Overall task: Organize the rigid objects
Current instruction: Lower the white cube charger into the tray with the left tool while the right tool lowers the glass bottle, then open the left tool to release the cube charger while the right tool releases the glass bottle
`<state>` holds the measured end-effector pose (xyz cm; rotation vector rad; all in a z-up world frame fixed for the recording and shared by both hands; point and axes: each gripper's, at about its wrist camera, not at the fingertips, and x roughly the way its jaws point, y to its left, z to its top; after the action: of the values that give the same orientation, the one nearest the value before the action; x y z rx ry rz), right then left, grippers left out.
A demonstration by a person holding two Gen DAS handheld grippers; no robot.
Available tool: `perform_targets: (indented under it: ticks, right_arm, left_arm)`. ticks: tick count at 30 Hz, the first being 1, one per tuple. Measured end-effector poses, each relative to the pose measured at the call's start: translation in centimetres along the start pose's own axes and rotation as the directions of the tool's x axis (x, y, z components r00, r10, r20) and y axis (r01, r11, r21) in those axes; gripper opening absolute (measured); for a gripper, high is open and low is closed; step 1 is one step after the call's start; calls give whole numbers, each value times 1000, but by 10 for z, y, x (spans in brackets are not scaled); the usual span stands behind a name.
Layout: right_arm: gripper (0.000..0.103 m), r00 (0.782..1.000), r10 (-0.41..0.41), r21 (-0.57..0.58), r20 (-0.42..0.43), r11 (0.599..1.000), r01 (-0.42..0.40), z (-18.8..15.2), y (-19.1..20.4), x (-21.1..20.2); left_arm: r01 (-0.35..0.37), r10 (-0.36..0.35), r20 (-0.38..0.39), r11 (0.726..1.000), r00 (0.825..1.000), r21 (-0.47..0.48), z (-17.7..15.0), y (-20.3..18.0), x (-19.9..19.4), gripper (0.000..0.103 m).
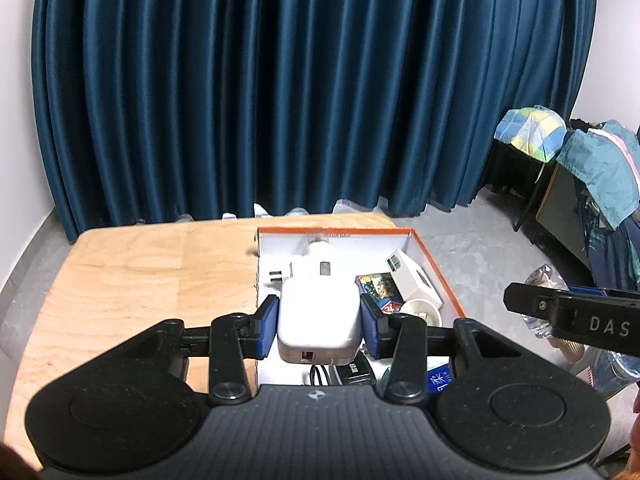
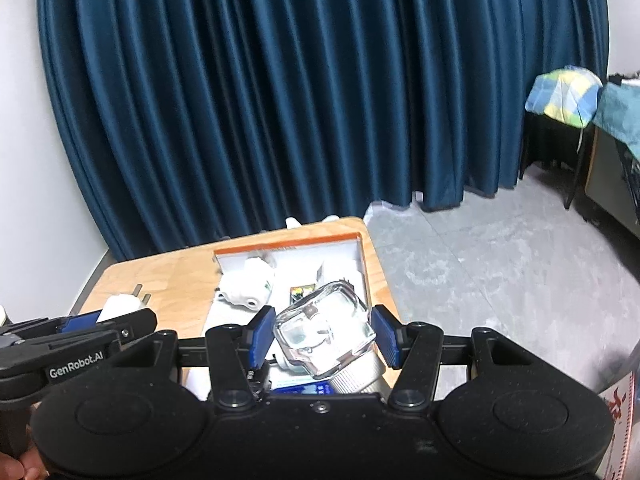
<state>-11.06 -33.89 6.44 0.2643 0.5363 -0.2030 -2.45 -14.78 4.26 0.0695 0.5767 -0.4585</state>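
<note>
Between the blue pads of the left tongs [image 1: 319, 322] sits a white power adapter [image 1: 318, 320], both pads pressed against its sides, so the left tongs are clamped on it above the near half of the orange-rimmed box [image 1: 436, 266]. The right tongs [image 2: 324, 335] frame a clear glass bottle [image 2: 326, 332] with a ribbed metal cap at its near end; a narrow gap shows at each pad, so the right tongs stand apart around the bottle without visible contact. Whether the bottle rests on the box contents cannot be told. Inside the box lie a white plug adapter [image 1: 316, 264], a small white carton [image 1: 412, 280], a printed card box [image 1: 378, 286], a round white lid [image 1: 422, 310] and a black cable [image 1: 320, 376]. The box stands at the right edge of the desk [image 1: 140, 280], reaching toward its far right corner. From the right wrist view, the left tongs [image 2: 100, 322] appear at the left with the adapter prongs pointing toward the far edge. Behind the desk hangs a blue curtain [image 1: 280, 100].
</note>
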Motion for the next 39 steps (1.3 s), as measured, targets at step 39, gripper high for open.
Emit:
perform_targets:
  ticks: [39]
  right_arm:
    - [66, 985, 110, 4, -136, 994, -111, 44, 35, 155]
  left_arm:
    - [98, -100, -89, 995, 991, -25, 3, -1, 95, 49]
